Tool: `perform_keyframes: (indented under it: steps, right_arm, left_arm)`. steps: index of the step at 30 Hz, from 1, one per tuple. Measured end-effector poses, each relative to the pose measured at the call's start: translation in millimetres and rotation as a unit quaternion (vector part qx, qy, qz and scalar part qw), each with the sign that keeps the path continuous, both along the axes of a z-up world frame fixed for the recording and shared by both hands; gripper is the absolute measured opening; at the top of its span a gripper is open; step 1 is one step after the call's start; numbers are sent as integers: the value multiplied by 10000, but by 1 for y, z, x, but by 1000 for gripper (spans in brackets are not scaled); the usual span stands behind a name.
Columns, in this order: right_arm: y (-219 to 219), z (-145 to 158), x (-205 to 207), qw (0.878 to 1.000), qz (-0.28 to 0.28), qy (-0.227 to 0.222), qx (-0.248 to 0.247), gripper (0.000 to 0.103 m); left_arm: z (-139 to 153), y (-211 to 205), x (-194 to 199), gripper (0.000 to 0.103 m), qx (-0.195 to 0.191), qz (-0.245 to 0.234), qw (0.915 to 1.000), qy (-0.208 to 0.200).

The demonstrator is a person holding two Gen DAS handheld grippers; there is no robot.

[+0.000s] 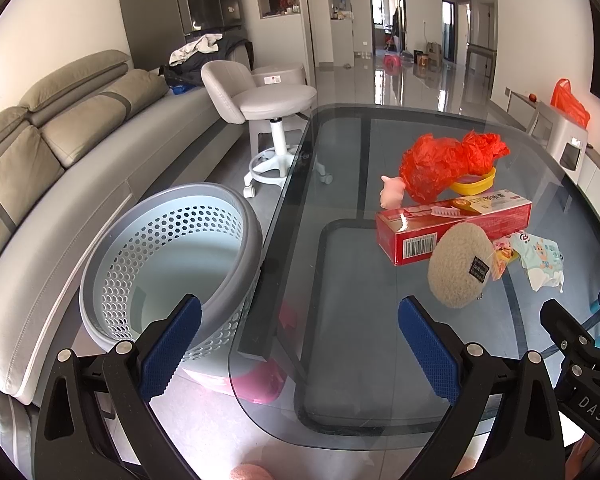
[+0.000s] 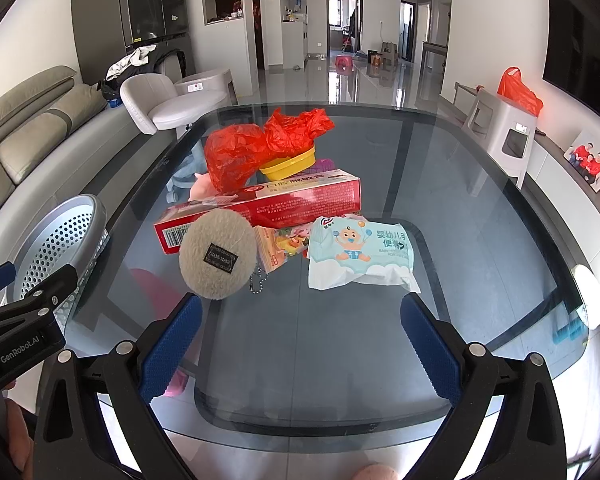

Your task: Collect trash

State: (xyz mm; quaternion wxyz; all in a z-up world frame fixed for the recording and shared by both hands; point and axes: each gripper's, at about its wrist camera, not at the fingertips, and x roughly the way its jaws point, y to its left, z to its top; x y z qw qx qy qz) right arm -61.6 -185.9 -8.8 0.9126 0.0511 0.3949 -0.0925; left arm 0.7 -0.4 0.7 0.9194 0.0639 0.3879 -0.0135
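A grey sofa is seen along the left side of the room, well apart from the things to be collected. A glass table carries the clutter, which is gathered in a heap near the middle of its surface, toward the left edge. A perforated grey basket is placed on the floor just beside the table's left edge, with nothing seen inside it. A pale swivel stool is set beyond the table's far left corner.

At the far end of the heap a crumpled red plastic bag is draped over a yellow bowl. A small pink toy is found just left of the bag. A long red box is laid across the heap in front of the bag. A round fluffy pad with a dark label is leaned against the box's near end. A pale blue wipes packet is laid flat to the right of the pad, and a small colourful wrapper is wedged between the two.

The left gripper is held wide open above the table's near left corner, with nothing between its blue pads. The right gripper is likewise spread wide and empty, held over the near edge just short of the pad and the packet
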Motion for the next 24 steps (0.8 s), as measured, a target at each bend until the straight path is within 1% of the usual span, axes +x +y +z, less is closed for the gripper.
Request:
perform_keyframes:
  steps: [24]
  right_arm:
    - [2, 3, 1, 10000, 19, -28, 28, 95]
  left_arm:
    - [1, 1, 1, 97, 9, -1, 10000, -17]
